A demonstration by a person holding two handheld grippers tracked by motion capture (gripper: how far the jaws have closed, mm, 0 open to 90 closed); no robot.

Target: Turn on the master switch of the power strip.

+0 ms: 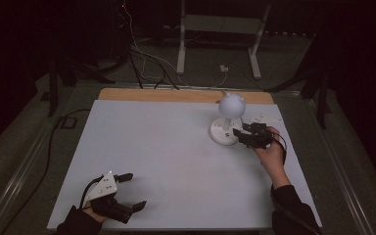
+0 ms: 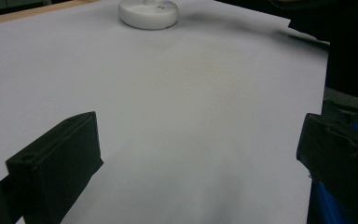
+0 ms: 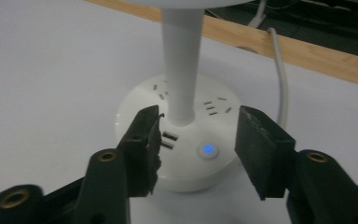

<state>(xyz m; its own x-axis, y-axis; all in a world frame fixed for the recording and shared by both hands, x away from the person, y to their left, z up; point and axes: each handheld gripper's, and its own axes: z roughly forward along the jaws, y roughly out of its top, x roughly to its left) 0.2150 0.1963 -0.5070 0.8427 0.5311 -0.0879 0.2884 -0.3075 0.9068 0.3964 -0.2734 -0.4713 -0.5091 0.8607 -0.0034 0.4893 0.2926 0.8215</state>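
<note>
A white desk lamp stands at the table's far right, with a round base (image 1: pixel 223 134) and a globe head (image 1: pixel 231 105). My right gripper (image 1: pixel 244 132) hovers at the base's right side, open, with a hand behind it. In the right gripper view its jaws (image 3: pixel 199 117) stand apart over the front of the base (image 3: pixel 135 105). A lit blue button (image 3: pixel 208 149) and the USB ports (image 3: pixel 168 139) lie between them, and the stem (image 3: pixel 182 70) rises just beyond. My left gripper (image 1: pixel 131 192) rests near the front left corner, open and empty (image 2: pixel 200 135). It faces the lamp base (image 2: pixel 148 13).
A white sheet (image 1: pixel 166 156) covers the table, with a wooden strip (image 1: pixel 176 94) along the far edge. The lamp's white cable (image 3: pixel 282 84) runs off over that strip. Small white bits (image 1: pixel 264 117) lie right of the lamp. A metal stand (image 1: pixel 215 24) and loose cables sit on the floor beyond.
</note>
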